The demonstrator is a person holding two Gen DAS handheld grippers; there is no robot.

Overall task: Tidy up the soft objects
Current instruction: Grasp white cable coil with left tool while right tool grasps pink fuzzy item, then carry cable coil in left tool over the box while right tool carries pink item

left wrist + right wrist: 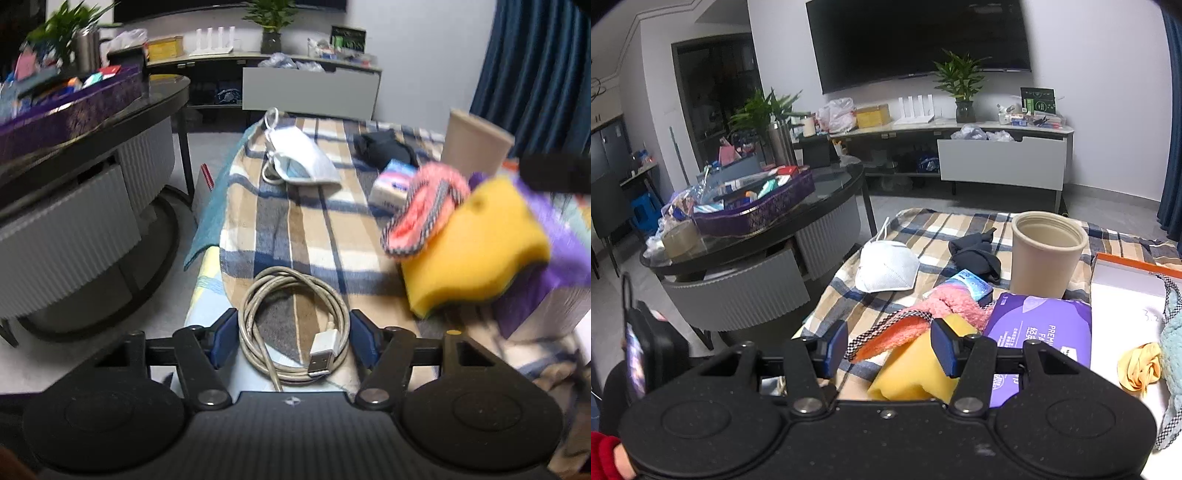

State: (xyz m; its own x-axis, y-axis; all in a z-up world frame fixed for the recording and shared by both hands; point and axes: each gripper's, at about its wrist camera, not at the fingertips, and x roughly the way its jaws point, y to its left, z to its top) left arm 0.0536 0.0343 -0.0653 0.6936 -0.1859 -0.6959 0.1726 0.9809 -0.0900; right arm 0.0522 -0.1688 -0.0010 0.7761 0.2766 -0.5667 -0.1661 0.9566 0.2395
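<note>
A coiled grey USB cable (291, 325) lies on the plaid blanket (295, 229), and my left gripper (294, 339) is shut on it, a blue pad against each side of the coil. My right gripper (890, 347) is shut on a yellow sponge (916, 369) with a pink cloth (905, 332) with checkered trim draped over it. In the left wrist view the sponge (476, 251) and cloth (424, 210) hang blurred above the blanket at the right. A white face mask (303, 158) (886, 266), a black cloth (979, 251) and a small tissue pack (971, 284) lie further back.
A beige cup (1045, 254) stands behind a purple tissue pack (1041, 325). A white box with an orange rim (1126, 295) at the right holds a yellow cloth (1139, 365) and a teal fluffy one (1174, 343). A round black coffee table (757, 243) stands left.
</note>
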